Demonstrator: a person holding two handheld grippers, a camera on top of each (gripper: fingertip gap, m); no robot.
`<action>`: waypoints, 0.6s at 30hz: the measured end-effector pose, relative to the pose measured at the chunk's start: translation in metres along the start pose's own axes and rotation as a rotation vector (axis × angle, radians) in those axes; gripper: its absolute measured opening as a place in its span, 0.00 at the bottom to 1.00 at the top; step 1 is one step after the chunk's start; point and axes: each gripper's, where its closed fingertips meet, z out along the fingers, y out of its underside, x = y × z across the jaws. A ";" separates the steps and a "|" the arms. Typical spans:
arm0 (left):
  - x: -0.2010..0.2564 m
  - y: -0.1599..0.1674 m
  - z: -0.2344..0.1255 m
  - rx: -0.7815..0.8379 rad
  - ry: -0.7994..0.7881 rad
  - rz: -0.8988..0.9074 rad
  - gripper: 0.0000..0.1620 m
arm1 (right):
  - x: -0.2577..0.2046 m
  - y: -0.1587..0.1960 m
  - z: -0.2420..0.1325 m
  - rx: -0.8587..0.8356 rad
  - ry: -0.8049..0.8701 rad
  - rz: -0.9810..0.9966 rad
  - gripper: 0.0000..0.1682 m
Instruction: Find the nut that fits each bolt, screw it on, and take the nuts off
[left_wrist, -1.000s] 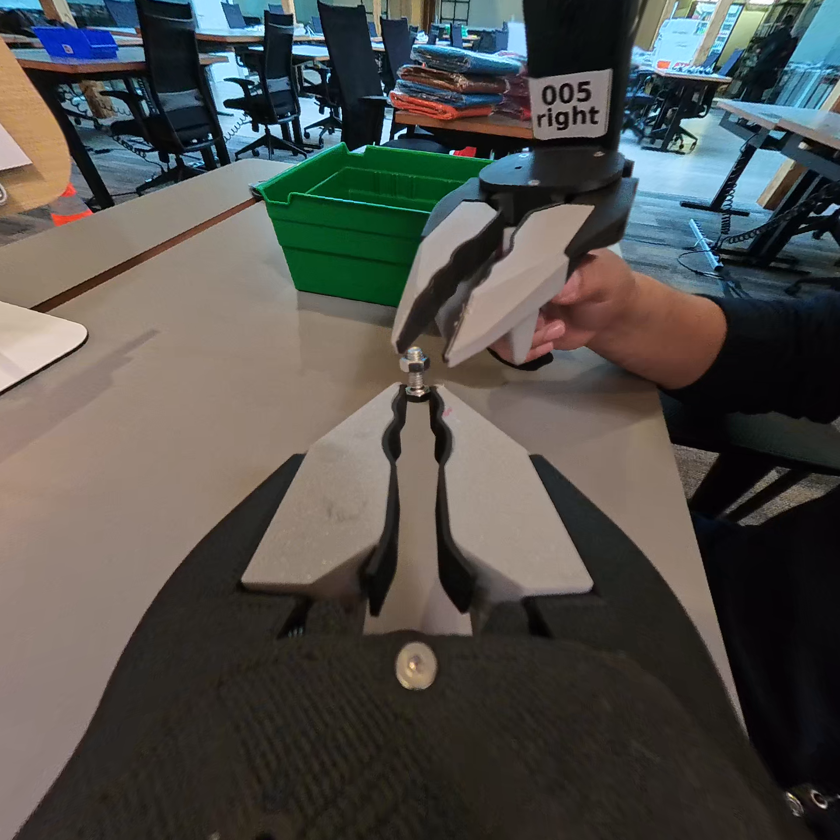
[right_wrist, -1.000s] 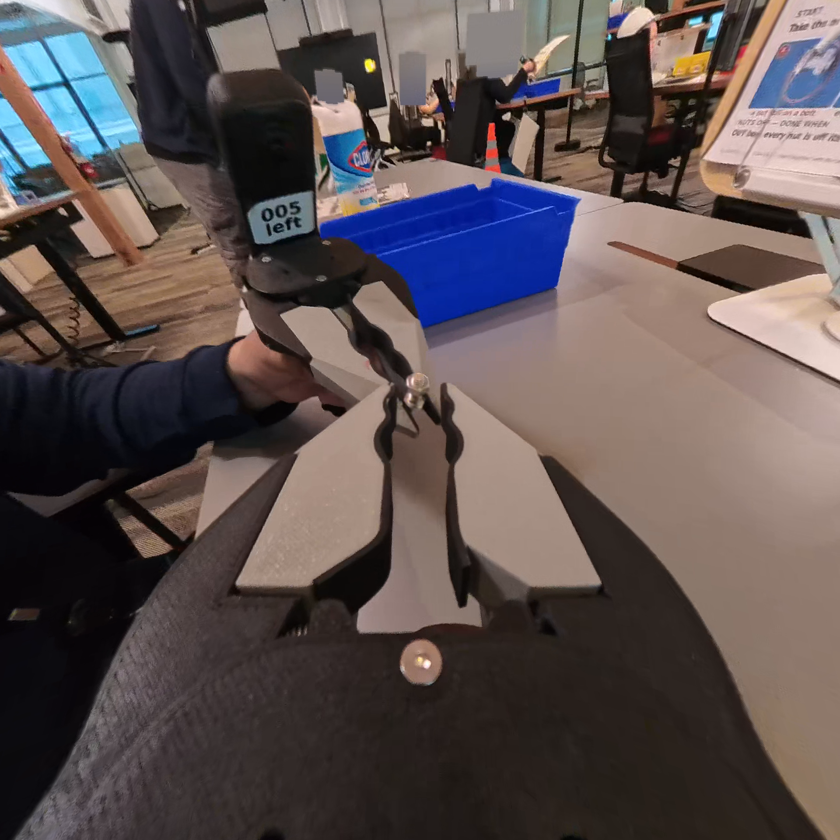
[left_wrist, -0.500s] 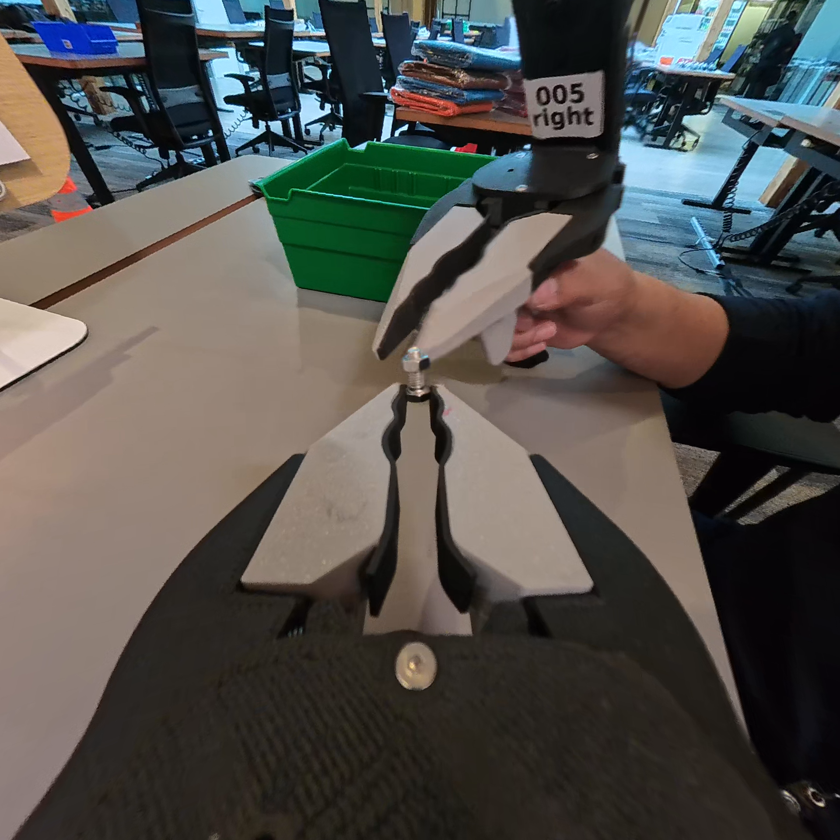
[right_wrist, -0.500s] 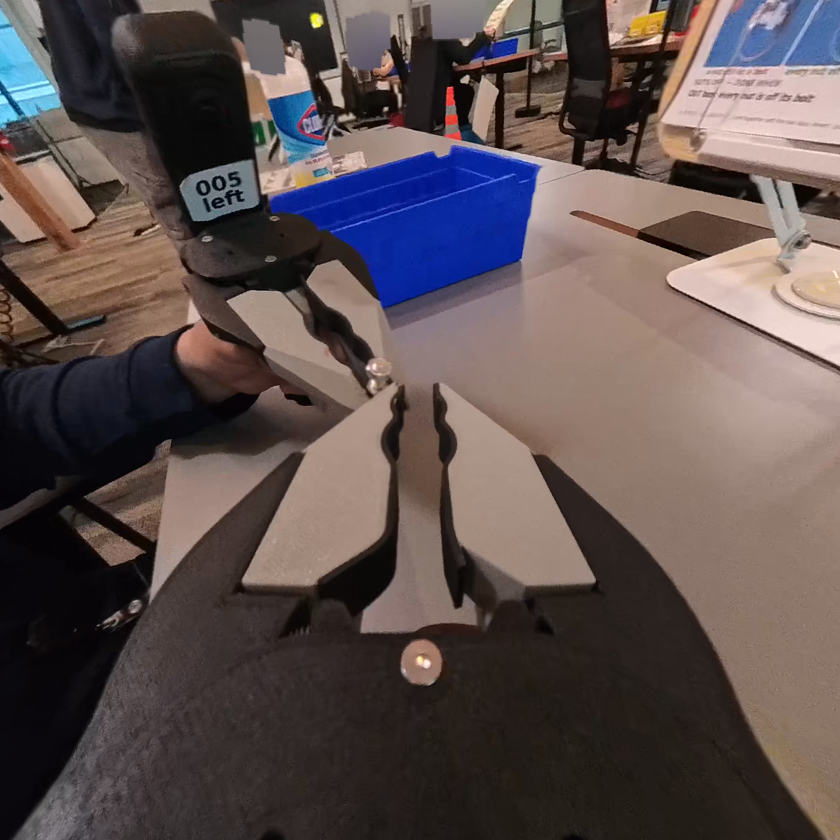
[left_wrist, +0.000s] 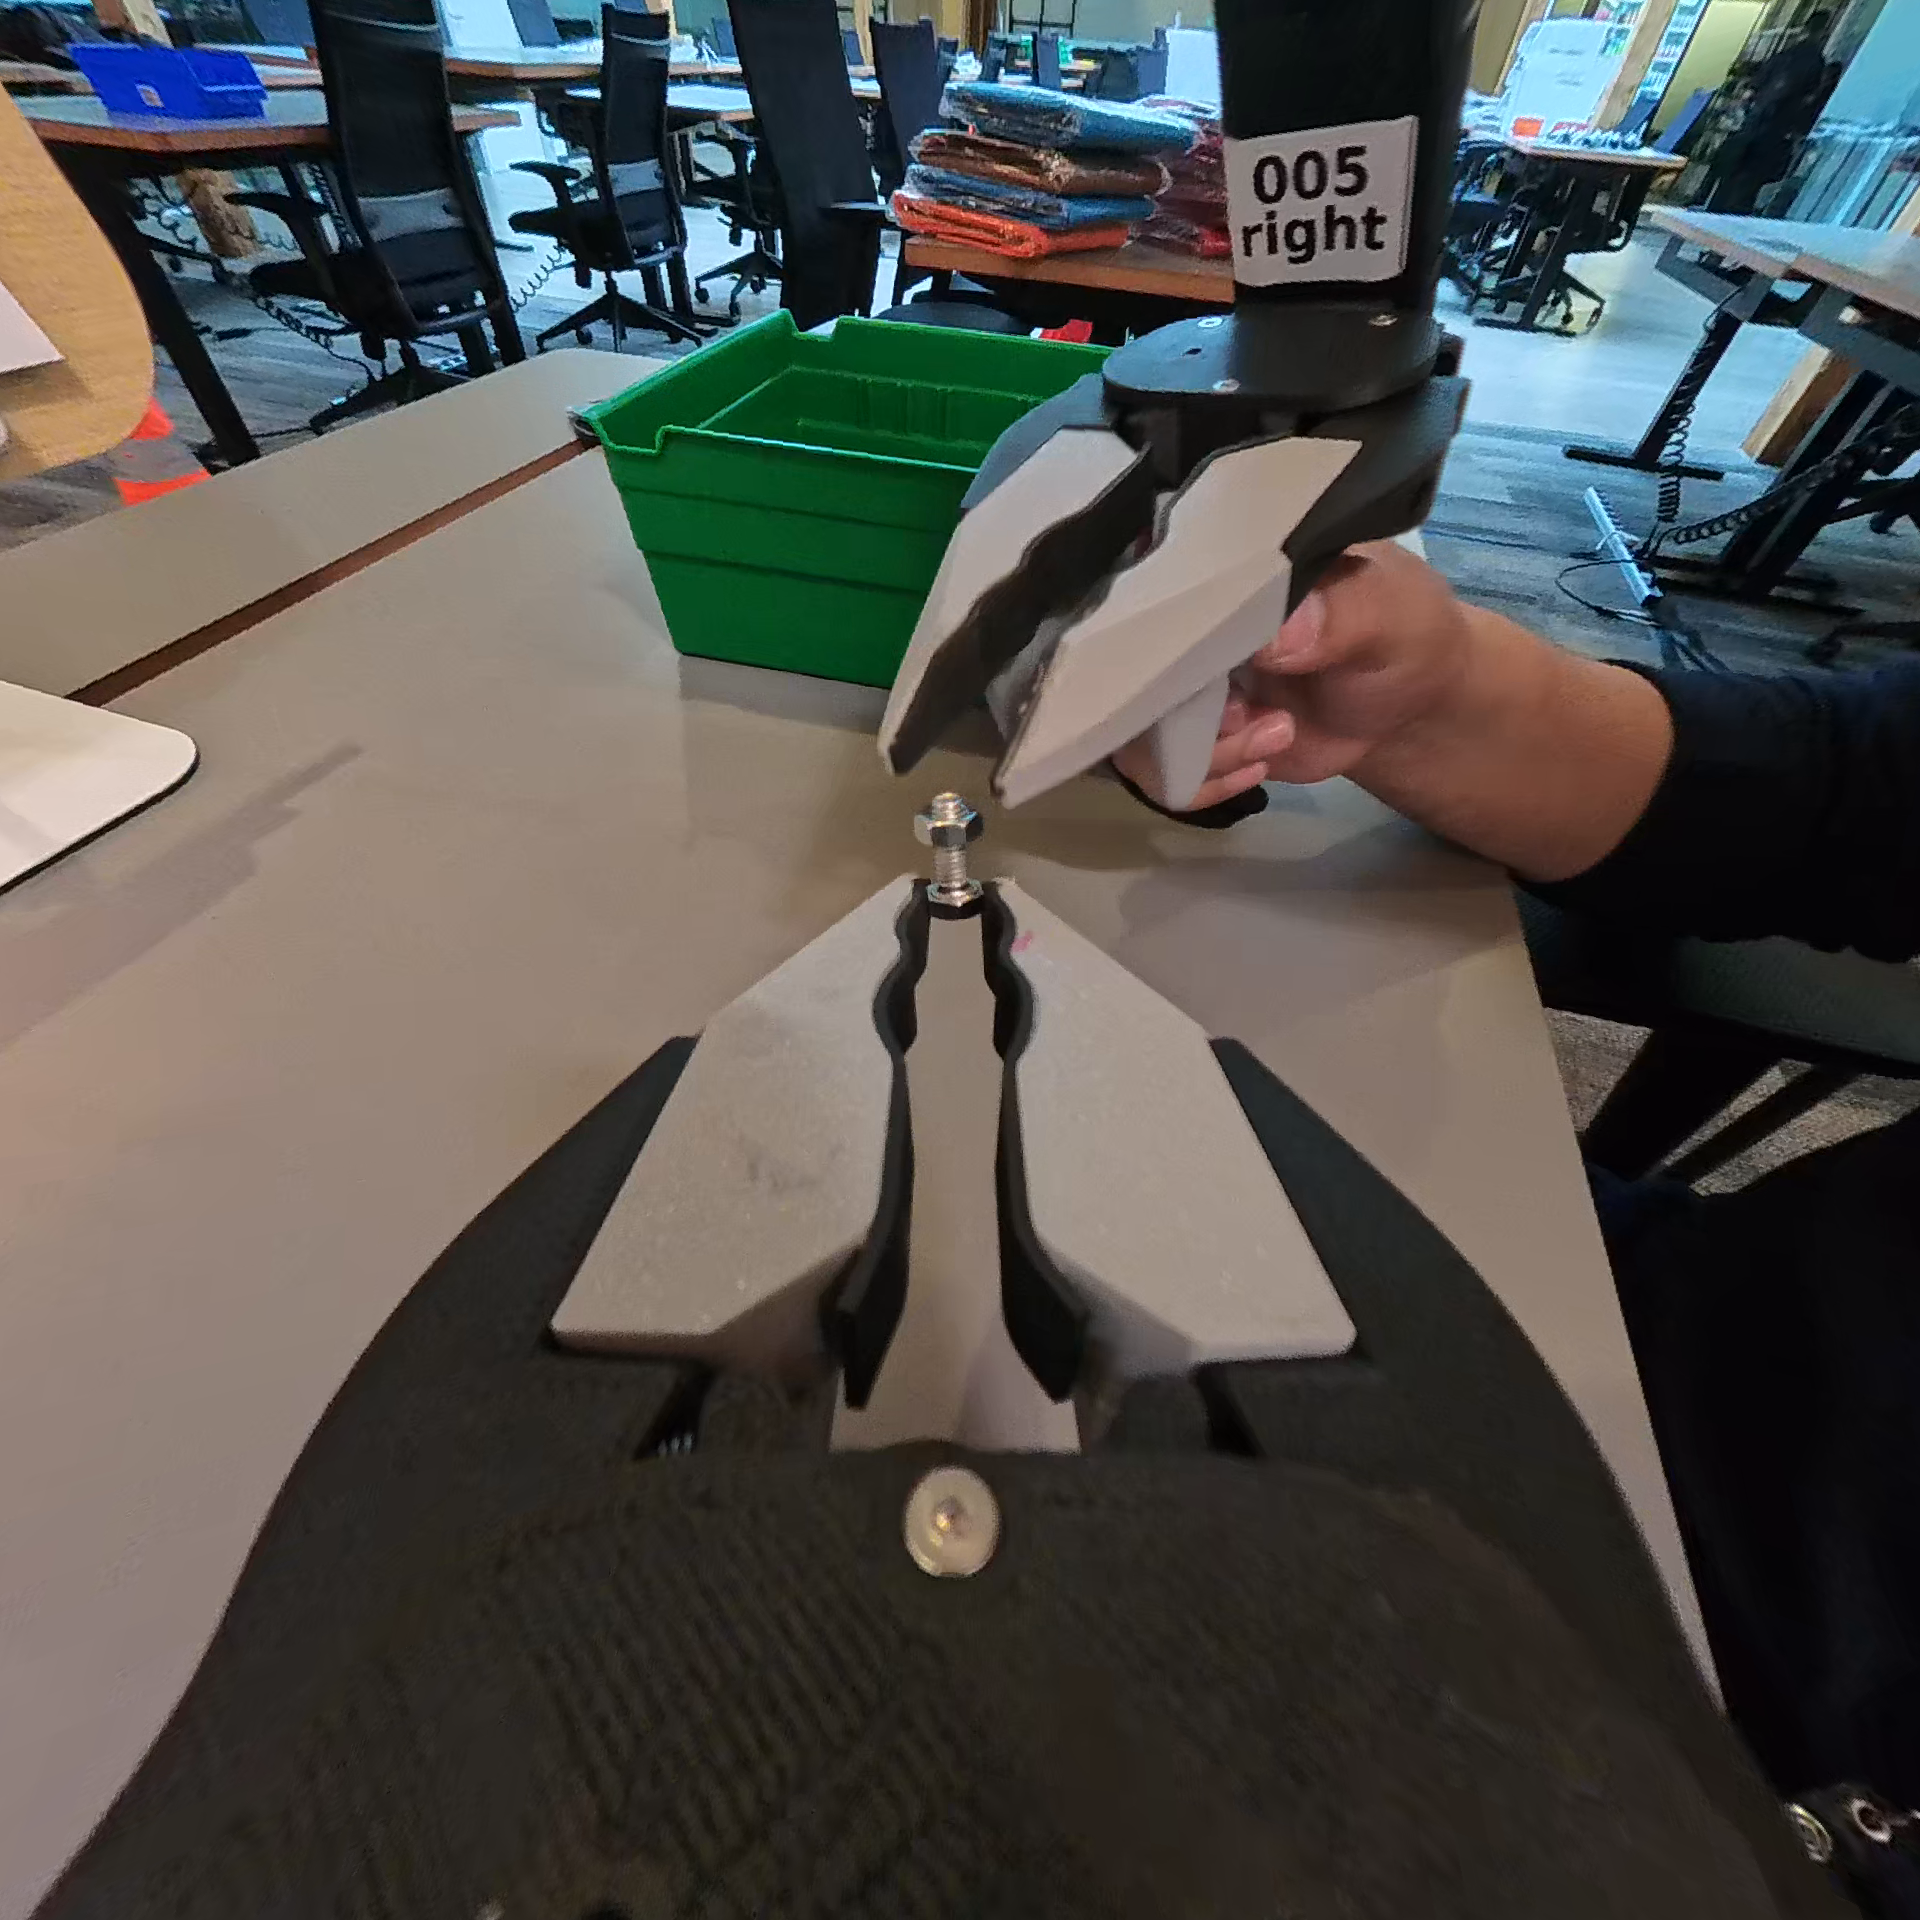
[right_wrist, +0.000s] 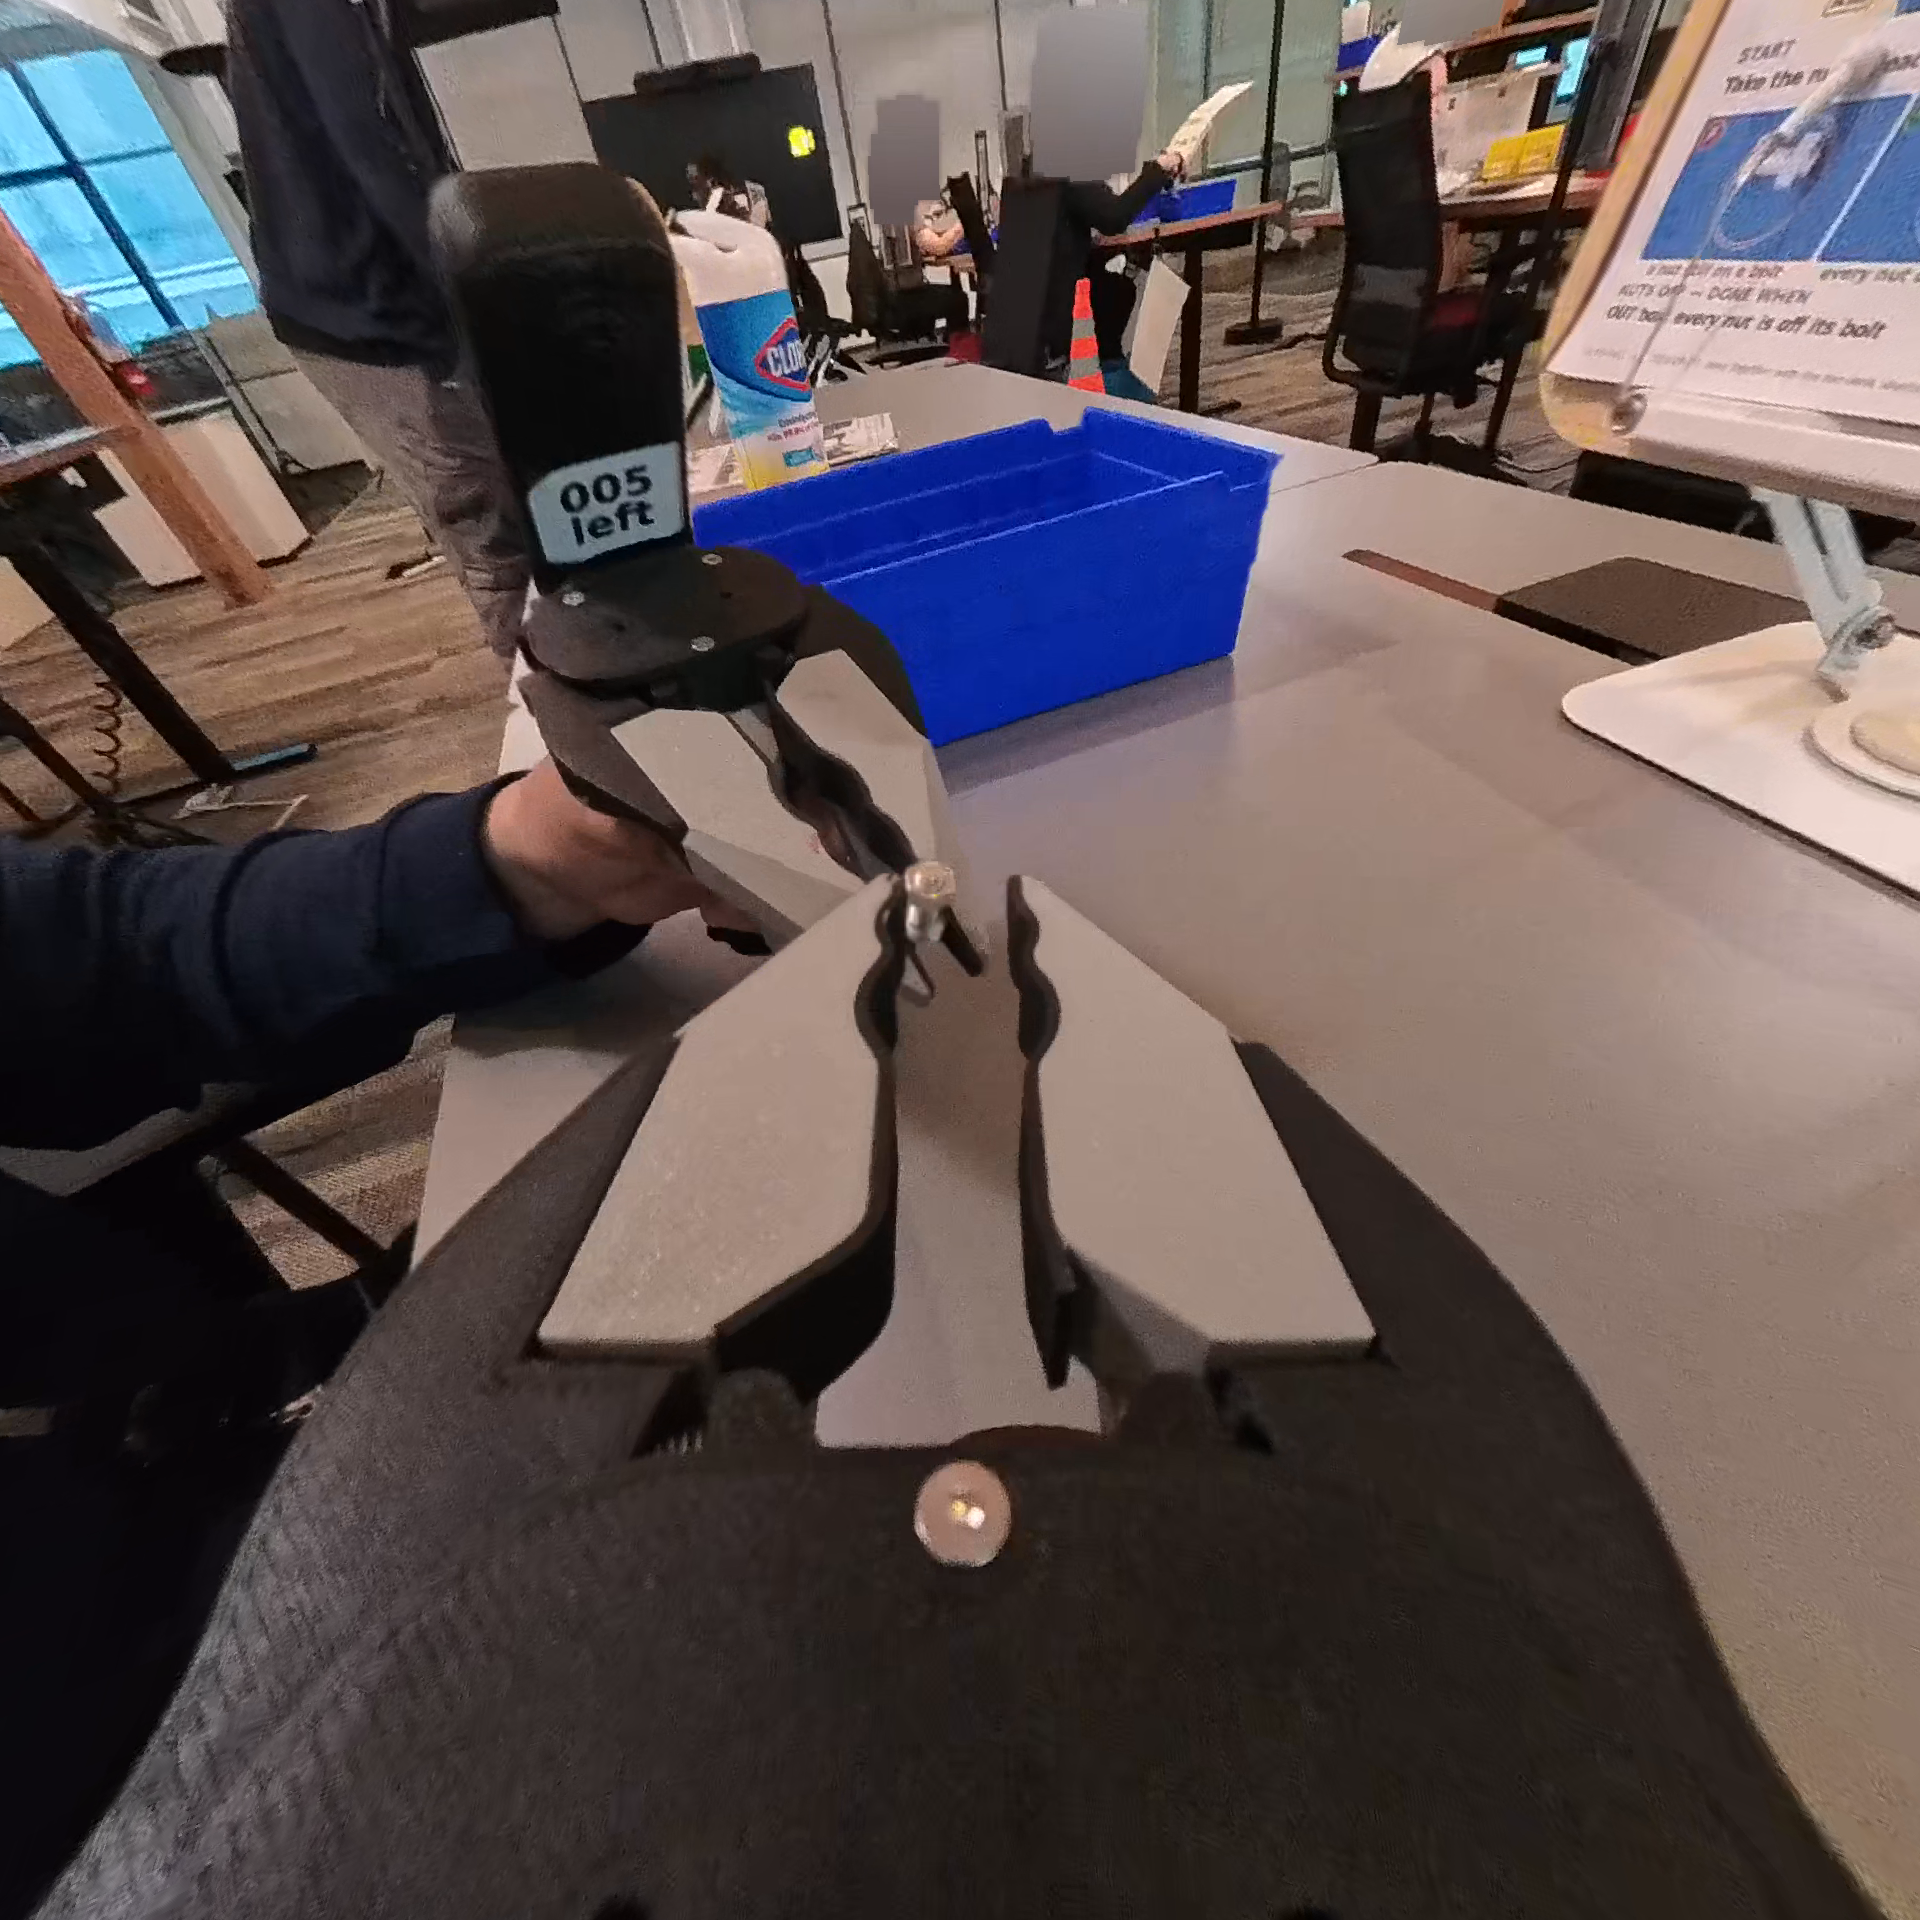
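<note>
grey counter (left_wrist: 416, 935) underneath: left claw (left_wrist: 951, 902) clamped the bolt (left_wrist: 948, 862); right claw (left_wrist: 940, 774), slightly open and empty, could've knocked the nut (left_wrist: 948, 828) crooked.

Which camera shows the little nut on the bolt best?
The left wrist view: the nut sits sharp and unblocked near the top of the upright bolt. In the right wrist view the nut is small, blurry, against the left gripper's fingers.
</note>
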 end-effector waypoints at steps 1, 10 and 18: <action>0.001 0.000 0.001 -0.001 0.002 0.002 0.05 | -0.002 0.003 0.002 -0.019 -0.002 -0.003 0.10; 0.000 0.000 0.000 0.000 0.000 -0.005 0.05 | -0.002 0.002 0.000 -0.003 -0.009 -0.003 0.09; -0.001 -0.002 -0.002 0.010 -0.004 -0.004 0.05 | 0.010 0.002 -0.002 -0.005 0.030 0.036 0.08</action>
